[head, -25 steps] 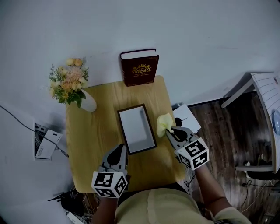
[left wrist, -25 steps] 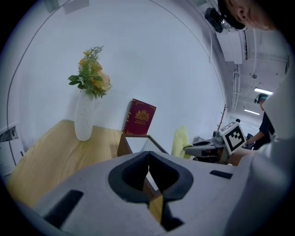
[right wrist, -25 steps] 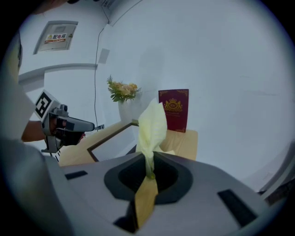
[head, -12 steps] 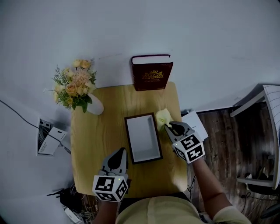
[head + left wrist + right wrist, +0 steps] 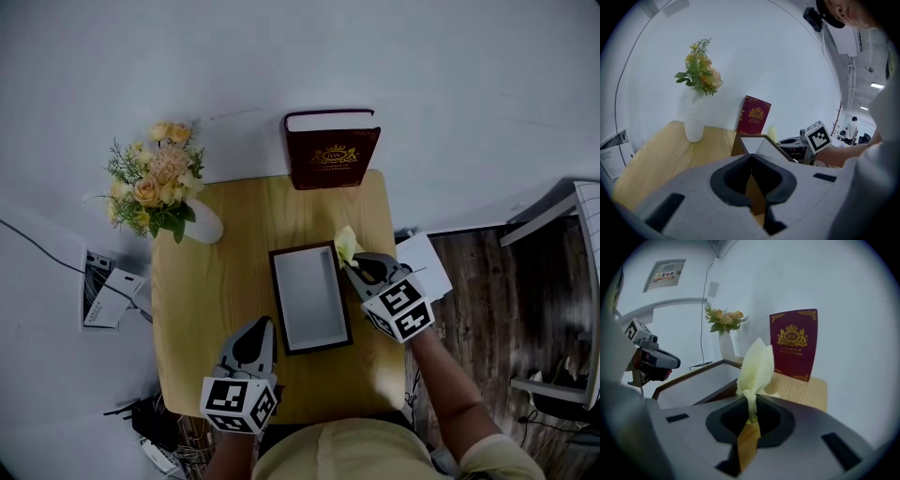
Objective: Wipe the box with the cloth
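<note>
Well, the wiping looks barely begun: the right gripper [image 5: 351, 266], jaws clenched on the yellow cloth [image 5: 345, 246], holds it by the upper right rim of the box [image 5: 309, 298] on the desk [image 5: 211, 300]. The left gripper [image 5: 257, 326], jaws closed on nothing, hovers below the box. The maroon book [image 5: 333, 155] bears a gold crest, seemingly "RW"; smaller print is illegible.

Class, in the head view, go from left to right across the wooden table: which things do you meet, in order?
Vase of flowers, left tool, box, cloth. The book overlaps the box, so it is left out.
</note>
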Motion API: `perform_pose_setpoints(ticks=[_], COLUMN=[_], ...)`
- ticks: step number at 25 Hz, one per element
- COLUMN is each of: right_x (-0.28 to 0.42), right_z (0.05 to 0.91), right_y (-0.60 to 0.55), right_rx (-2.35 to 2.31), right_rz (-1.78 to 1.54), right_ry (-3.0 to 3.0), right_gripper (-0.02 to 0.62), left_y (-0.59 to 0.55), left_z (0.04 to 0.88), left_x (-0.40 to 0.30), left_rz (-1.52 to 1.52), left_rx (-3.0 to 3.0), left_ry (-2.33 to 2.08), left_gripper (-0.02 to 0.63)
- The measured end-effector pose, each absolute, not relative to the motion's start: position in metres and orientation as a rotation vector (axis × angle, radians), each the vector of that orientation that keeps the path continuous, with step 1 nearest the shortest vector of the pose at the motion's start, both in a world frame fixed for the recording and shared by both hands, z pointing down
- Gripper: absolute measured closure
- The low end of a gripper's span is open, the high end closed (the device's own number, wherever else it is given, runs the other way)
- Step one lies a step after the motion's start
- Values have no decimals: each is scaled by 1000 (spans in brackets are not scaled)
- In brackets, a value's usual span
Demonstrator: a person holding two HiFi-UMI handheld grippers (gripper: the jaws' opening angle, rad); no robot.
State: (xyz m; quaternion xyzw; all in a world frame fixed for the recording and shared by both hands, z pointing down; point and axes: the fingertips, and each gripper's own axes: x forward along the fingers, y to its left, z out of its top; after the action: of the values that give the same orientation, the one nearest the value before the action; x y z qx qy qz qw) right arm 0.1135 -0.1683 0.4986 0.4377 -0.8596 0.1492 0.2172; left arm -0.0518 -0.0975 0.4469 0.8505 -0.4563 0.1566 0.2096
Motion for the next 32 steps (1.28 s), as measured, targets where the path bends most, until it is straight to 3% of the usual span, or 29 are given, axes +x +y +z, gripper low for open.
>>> perform_pose_setpoints(ticks=[32], right_x=[105], right_z=[499], right_y=[-43], right_rx=[1244], right_rz=[534], right_ry=[-2316], right_gripper=[552], left_y=[-64], left_z=[452], left_x=[-36], left_rz=[428], left_rx=[2473], left_ry=[-1025], left_gripper=[586])
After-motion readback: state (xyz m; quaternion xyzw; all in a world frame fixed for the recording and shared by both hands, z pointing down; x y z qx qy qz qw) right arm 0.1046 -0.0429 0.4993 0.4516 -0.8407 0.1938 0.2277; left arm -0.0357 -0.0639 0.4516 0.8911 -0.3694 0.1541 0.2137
